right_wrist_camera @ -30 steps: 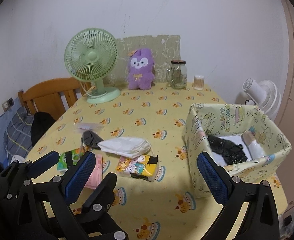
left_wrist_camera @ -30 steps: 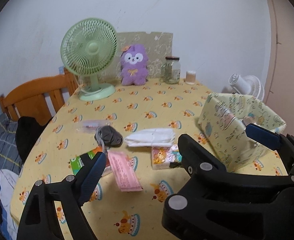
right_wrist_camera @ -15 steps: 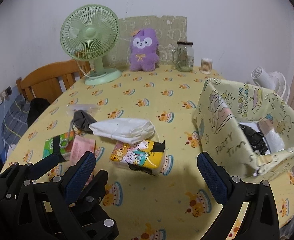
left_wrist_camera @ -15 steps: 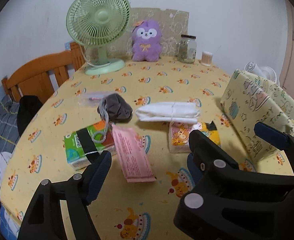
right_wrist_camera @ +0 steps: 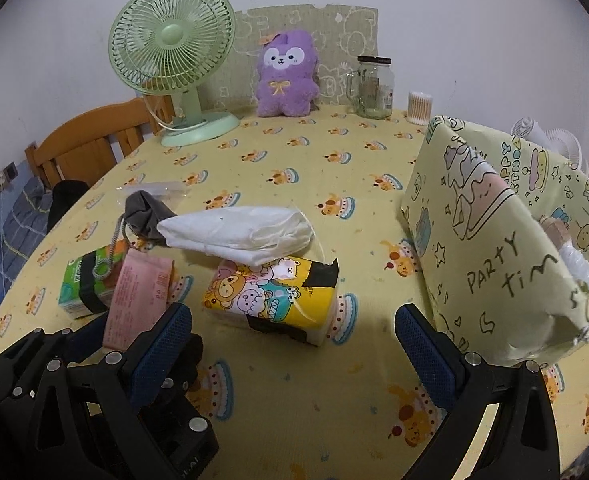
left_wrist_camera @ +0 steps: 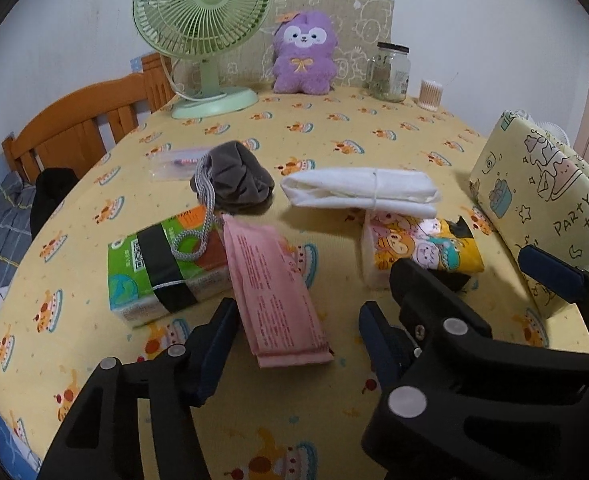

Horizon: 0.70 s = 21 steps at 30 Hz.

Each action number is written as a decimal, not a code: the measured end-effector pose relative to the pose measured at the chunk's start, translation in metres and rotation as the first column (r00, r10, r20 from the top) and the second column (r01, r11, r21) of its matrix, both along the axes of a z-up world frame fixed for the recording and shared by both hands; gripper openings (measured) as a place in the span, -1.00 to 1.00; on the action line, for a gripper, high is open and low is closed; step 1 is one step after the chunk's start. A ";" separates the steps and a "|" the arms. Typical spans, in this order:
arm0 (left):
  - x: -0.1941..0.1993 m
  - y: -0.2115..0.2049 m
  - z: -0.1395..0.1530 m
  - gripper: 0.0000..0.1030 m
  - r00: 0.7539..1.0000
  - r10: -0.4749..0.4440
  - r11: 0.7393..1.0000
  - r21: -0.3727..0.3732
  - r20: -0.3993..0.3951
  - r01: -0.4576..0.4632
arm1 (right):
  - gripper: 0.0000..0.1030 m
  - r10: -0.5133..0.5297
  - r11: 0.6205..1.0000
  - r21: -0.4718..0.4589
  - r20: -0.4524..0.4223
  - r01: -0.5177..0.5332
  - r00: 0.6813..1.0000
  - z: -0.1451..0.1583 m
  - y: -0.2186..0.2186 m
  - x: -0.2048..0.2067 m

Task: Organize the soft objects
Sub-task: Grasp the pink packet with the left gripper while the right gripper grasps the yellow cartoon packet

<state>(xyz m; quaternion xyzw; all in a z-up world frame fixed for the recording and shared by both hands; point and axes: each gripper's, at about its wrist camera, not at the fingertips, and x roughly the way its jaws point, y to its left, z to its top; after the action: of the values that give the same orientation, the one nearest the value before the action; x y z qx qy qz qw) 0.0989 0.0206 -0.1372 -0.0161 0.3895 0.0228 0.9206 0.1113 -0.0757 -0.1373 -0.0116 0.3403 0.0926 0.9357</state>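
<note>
most of the work is left: a pink packet (left_wrist_camera: 277,289), green tissue pack (left_wrist_camera: 162,268), cartoon tissue pack (right_wrist_camera: 272,296), folded white cloth (right_wrist_camera: 238,234) and grey pouch (left_wrist_camera: 234,178) lie mid-table, outside the fabric box (right_wrist_camera: 494,264). the left gripper (left_wrist_camera: 298,334), its jaws just closing, straddles the flat, slightly bowed pink packet without pressing it; the right gripper (right_wrist_camera: 294,344) hangs wide and empty.

A lived-in home room. The counter (right_wrist_camera: 294,160) wears a yellow cloth printed with cakes. At its far edge, against a plain white wall, a purple plush toy (right_wrist_camera: 286,76) sits with a green desk fan (right_wrist_camera: 174,68) to its left and a glass jar (right_wrist_camera: 374,88) to its right. Left of the fan stands a wooden chair (right_wrist_camera: 90,140), with bedding (right_wrist_camera: 22,220) below it.
</note>
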 end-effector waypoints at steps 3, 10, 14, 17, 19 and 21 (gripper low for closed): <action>0.005 0.002 -0.003 0.18 1.000 -0.005 1.000 0.002 0.006 0.005 | 0.99 -0.008 1.000 0.002 -0.005 0.008 1.000 -0.002 0.001 0.004; 0.012 0.005 -0.003 -0.21 1.000 0.001 1.000 0.027 0.019 -0.001 | 1.00 -0.017 1.000 0.017 -0.025 0.017 1.000 -0.006 0.004 0.013; 0.011 0.003 0.000 -0.33 1.000 -0.008 0.999 0.039 0.018 0.008 | 0.99 -0.022 1.000 0.016 -0.039 0.022 0.999 -0.009 0.008 0.018; 0.014 0.003 0.000 -0.43 1.000 -0.012 0.999 0.043 0.016 0.011 | 0.99 -0.031 0.999 0.019 -0.044 0.032 0.999 -0.010 0.010 0.022; 0.015 0.003 0.000 -0.52 1.000 -0.020 0.999 0.040 0.016 0.019 | 0.81 -0.034 0.999 0.025 -0.052 0.036 0.998 -0.012 0.010 0.025; 0.015 0.002 0.000 -0.59 1.000 -0.025 0.999 0.035 0.015 0.025 | 0.62 -0.020 0.998 0.061 -0.076 0.025 0.997 -0.014 0.009 0.028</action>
<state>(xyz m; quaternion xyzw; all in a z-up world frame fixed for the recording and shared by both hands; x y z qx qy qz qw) 0.1138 0.0230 -0.1369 0.0046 0.3819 0.0180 0.9240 0.1392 -0.0671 -0.1515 0.0247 0.3724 0.0930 0.9231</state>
